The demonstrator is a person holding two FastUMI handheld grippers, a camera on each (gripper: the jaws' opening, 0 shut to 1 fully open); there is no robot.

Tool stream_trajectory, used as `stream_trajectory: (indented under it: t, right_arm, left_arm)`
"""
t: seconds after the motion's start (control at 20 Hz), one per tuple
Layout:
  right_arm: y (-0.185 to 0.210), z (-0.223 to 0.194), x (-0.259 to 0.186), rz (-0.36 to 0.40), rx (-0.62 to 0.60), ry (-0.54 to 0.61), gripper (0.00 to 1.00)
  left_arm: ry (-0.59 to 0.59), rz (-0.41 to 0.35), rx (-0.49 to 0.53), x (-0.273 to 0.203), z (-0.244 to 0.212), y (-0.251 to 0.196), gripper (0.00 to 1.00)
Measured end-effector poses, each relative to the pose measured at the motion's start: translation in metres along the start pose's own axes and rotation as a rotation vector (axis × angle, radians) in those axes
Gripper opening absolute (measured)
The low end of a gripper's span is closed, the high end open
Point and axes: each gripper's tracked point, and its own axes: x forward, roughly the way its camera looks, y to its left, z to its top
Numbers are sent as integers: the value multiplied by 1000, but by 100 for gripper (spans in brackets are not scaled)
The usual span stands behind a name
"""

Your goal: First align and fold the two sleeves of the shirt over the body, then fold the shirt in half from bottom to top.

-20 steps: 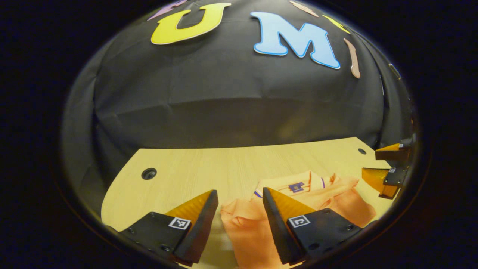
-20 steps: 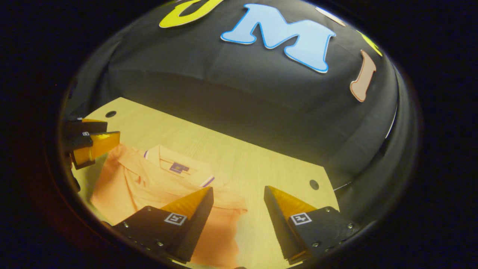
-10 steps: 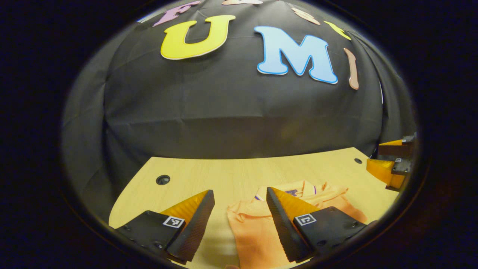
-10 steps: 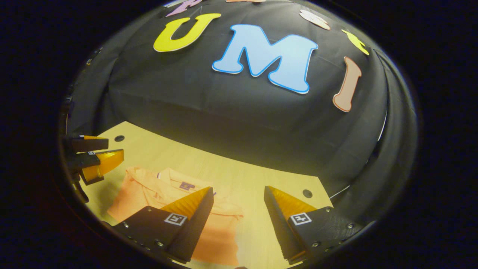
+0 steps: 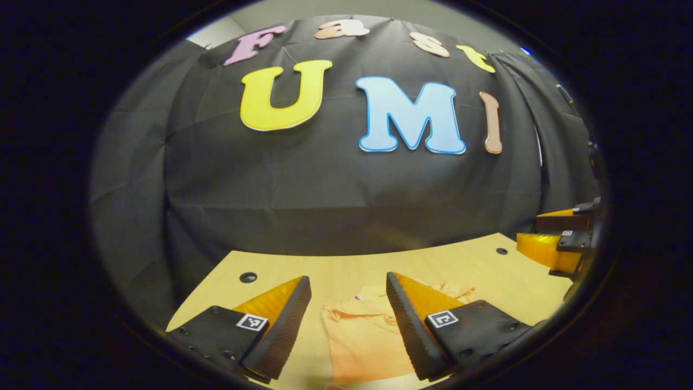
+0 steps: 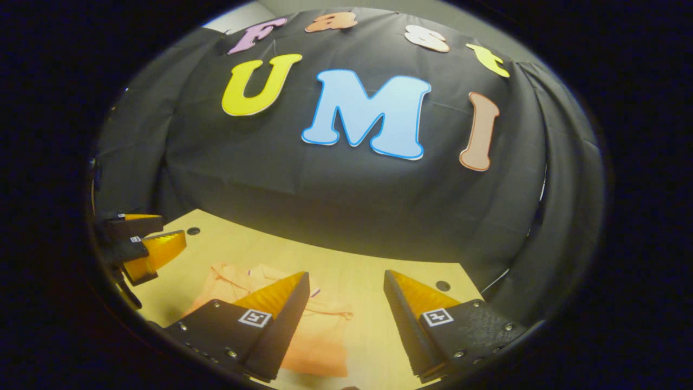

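On table (image 5: 352, 260): one folded shirt (image 5: 360, 336). Two hand-held grippers, left (image 5: 346, 303) and right (image 6: 346, 300), both released, above it.

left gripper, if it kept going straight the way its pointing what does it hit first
Probably the black cloth wall behind the table. The left gripper is open and aimed forward over the orange shirt, which lies lower between its fingers, so it likely passes above the shirt. Depth is hard to judge here.

no readable text, small square markers on fingers (image 5: 443, 319), shirt label illegible
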Motion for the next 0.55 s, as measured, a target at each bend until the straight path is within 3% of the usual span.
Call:
stream_trajectory:
  t: [0.3,0.55]
  right_arm:
    - [-13,2,-62,6,2,-67,86]
    - [-23,-9,-115,25,44,-95,86]
  left_arm:
    - [-63,15,-10,-64,15,-19,92]
    - [-72,42,-75,-120,-4,-40,92]
